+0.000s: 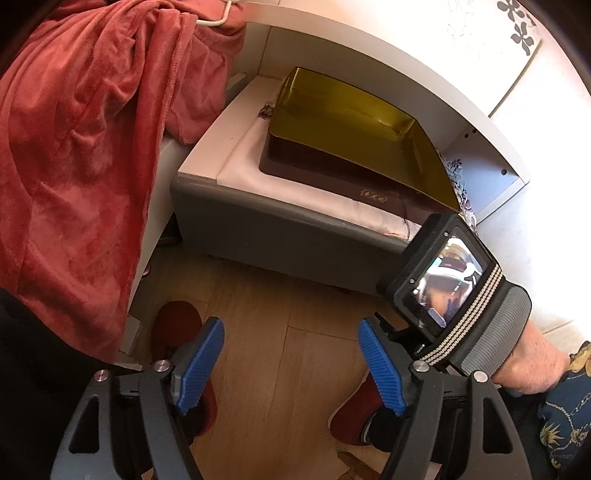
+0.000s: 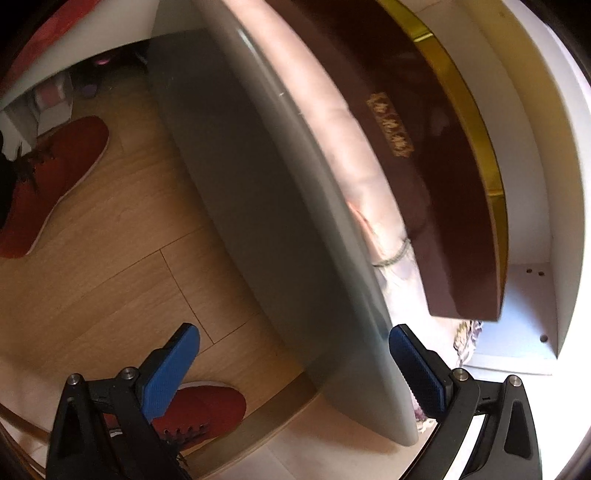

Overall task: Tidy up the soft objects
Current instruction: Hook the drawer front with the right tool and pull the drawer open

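A red plush garment (image 1: 81,147) hangs at the left in the left wrist view. A folded pale pink cloth (image 1: 243,162) lies on a grey storage box (image 1: 280,236); it also shows in the right wrist view (image 2: 332,122). A floral cloth (image 1: 460,184) peeks out at the box's right. My left gripper (image 1: 291,369) is open and empty above the wooden floor. My right gripper (image 2: 295,365) is open and empty, close to the grey box (image 2: 258,177); its camera body (image 1: 439,273) shows in the left wrist view.
A dark brown box with a gold lining (image 1: 351,136) sits on the pink cloth inside a white shelf (image 1: 480,122). Red shoes (image 2: 55,173) stand on the wooden floor (image 1: 273,332). A white hanger (image 1: 218,16) holds the garment.
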Motion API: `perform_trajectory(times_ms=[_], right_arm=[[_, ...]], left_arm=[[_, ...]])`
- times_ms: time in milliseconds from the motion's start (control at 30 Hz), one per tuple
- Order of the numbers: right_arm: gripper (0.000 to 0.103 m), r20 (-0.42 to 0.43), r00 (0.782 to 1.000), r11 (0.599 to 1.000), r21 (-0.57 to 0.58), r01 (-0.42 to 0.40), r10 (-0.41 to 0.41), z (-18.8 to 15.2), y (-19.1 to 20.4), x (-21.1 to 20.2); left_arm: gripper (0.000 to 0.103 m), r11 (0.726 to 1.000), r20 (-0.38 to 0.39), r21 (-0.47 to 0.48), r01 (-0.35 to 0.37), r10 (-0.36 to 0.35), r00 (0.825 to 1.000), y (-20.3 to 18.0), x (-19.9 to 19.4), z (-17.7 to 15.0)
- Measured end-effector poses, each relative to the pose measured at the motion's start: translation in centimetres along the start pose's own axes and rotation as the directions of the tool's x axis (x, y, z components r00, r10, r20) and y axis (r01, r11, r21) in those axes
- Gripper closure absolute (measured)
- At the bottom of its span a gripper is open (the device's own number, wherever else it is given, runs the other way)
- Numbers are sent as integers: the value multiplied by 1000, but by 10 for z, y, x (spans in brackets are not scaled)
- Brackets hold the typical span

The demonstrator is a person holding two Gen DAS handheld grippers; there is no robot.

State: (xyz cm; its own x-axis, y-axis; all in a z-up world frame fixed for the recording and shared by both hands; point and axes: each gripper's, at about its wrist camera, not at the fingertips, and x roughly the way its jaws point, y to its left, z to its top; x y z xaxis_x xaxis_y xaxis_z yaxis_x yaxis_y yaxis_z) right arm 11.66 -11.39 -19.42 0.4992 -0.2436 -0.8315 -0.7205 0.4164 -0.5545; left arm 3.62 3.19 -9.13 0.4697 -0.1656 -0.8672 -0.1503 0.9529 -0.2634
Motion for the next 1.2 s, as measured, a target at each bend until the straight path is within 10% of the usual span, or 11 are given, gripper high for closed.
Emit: perform_trajectory(times_ms=[1200], right_arm=[[0, -55, 998, 966, -259, 8, -23, 8, 13, -31]], left_arm=[[27, 991, -35, -106, -80, 76, 996, 11, 14, 30]])
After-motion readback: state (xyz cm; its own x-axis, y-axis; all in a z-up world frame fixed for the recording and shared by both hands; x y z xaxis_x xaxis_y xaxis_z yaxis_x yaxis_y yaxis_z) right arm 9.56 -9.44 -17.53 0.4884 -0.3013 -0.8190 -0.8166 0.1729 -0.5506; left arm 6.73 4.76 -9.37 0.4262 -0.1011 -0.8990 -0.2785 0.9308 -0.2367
